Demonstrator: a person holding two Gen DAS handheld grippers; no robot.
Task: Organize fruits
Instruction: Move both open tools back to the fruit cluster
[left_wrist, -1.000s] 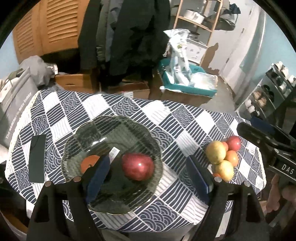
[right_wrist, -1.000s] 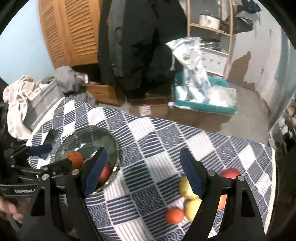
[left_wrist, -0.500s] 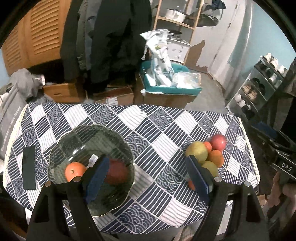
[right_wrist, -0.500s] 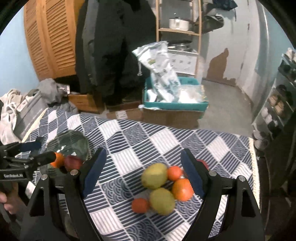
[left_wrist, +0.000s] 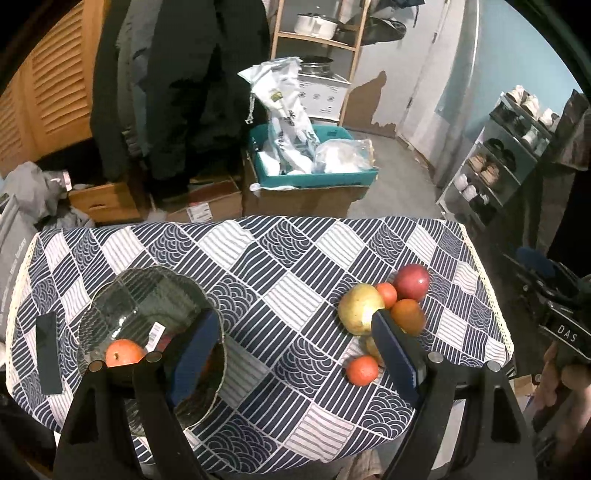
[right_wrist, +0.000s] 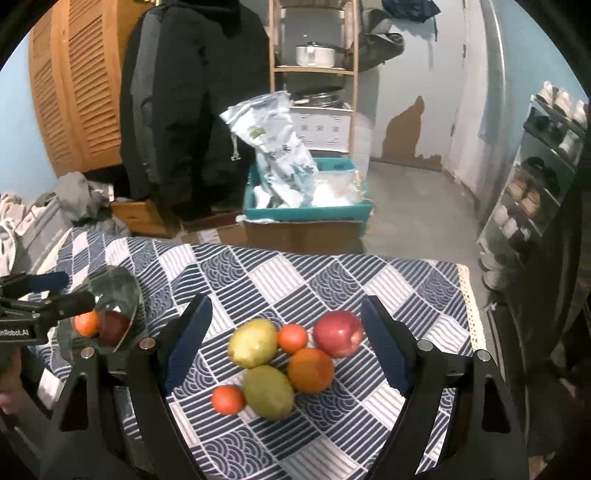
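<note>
Grippers swung off glass bowl (left_wrist: 110, 314) toward loose fruit pile (right_wrist: 280, 354) at table's right. Right gripper (right_wrist: 284, 343) now frames pile; left gripper (left_wrist: 291, 354) between bowl and pile. Both wide open, empty. Orange, red apple already in bowl; next pick likely.
</note>
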